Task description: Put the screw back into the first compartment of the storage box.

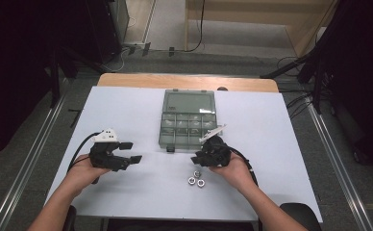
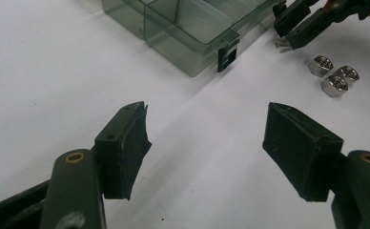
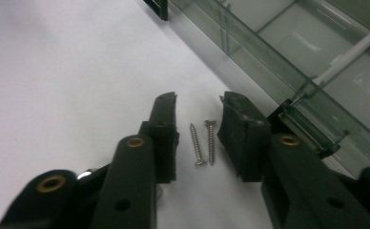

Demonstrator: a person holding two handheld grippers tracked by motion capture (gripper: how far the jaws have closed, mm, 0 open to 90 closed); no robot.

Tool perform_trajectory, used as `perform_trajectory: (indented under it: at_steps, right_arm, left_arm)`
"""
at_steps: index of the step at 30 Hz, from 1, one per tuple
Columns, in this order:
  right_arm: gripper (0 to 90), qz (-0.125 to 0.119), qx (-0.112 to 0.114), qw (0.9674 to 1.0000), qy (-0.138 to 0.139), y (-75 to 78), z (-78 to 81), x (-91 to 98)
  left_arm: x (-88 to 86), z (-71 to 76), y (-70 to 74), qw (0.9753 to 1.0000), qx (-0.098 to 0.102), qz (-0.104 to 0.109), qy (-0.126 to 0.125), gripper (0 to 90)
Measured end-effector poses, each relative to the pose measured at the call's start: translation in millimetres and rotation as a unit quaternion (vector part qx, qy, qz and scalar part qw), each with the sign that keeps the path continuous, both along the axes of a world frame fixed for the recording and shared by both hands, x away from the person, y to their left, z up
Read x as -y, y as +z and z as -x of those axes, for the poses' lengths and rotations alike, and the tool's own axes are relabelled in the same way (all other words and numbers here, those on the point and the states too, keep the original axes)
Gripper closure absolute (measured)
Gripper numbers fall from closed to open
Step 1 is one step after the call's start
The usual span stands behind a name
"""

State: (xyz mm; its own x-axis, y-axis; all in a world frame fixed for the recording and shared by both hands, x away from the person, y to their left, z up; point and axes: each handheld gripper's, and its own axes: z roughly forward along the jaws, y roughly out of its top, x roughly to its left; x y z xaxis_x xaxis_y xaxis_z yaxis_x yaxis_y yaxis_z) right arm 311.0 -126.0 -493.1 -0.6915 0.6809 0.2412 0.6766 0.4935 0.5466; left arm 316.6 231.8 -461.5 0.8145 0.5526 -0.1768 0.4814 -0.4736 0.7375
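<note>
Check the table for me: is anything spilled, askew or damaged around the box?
Nothing looks spilled or broken. The clear box lies open and square on the table; three nuts sit loose in a tight cluster near the right gripper, and two screws lie side by side between its jaws, untouched. The left gripper is open and holds nothing.

Table (image 1: 127,103): white top, wood edge showing at 12 o'clock. On it: clear compartment box (image 1: 188,119), lid open, at centre toward 12. Three steel nuts (image 1: 196,179) clustered at 5 o'clock from the box, touching or nearly so. Two screws (image 3: 202,142) lying side by side, parallel, just beside the box's front wall.
</note>
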Motion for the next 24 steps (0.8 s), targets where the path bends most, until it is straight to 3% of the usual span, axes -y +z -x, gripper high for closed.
perform_trajectory:
  at_steps: [17, 24]
  right_arm:
    - [80.1, 0.017, -0.006, 0.9997, -0.014, -4.5, -1.8, -3.9]
    - [77.9, 0.004, -0.012, 0.9997, -0.020, -3.1, -3.5, -2.0]
  left_arm:
    - [0.3, 0.2, -0.1, 1.0000, 0.001, -0.002, -0.001, 31.5]
    - [0.3, 0.2, -0.2, 1.0000, 0.001, -0.002, -0.002, 31.5]
